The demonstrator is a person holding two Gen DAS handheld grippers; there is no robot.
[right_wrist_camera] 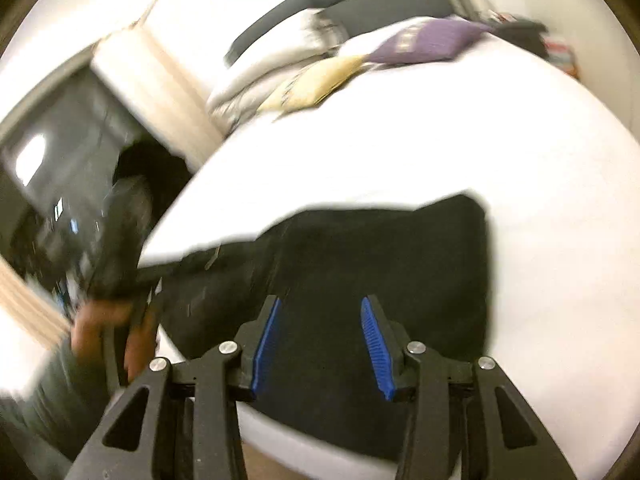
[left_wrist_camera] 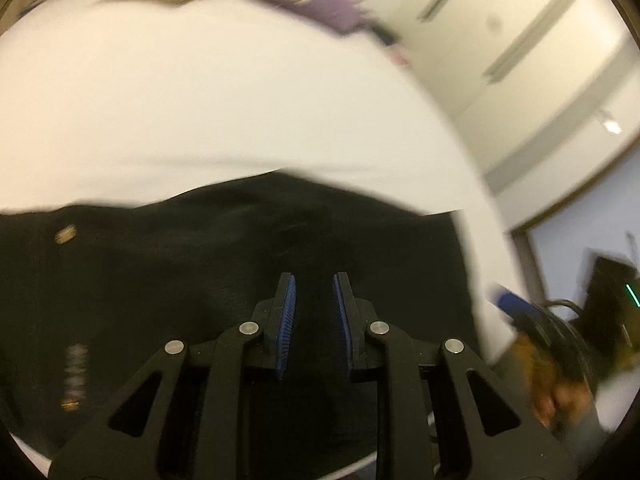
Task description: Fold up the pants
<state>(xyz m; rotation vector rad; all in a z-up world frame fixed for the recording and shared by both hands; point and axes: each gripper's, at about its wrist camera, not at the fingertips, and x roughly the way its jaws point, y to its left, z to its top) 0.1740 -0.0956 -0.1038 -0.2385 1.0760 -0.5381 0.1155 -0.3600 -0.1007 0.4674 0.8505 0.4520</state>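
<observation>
Both grippers hover over black pants point(right_wrist_camera: 360, 264) at near edge of white bed point(right_wrist_camera: 440, 152). Left gripper point(left_wrist_camera: 314, 312) narrowly parted, right gripper point(right_wrist_camera: 320, 344) wider; neither grips cloth, likely positioning for a fold.

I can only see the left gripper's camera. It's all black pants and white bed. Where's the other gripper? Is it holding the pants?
Observer: The right gripper hangs over the black pants with its jaws wide apart, holding nothing.
Operator: Can you see my gripper from there?
Observer: Yes, blurry: the left gripper sits at the pants' left end, with the hand below it.
Operator: What's behind the cushions?
Observer: Past the yellow cushion and purple cushion lies a pale bunched duvet against a dark headboard.
</observation>
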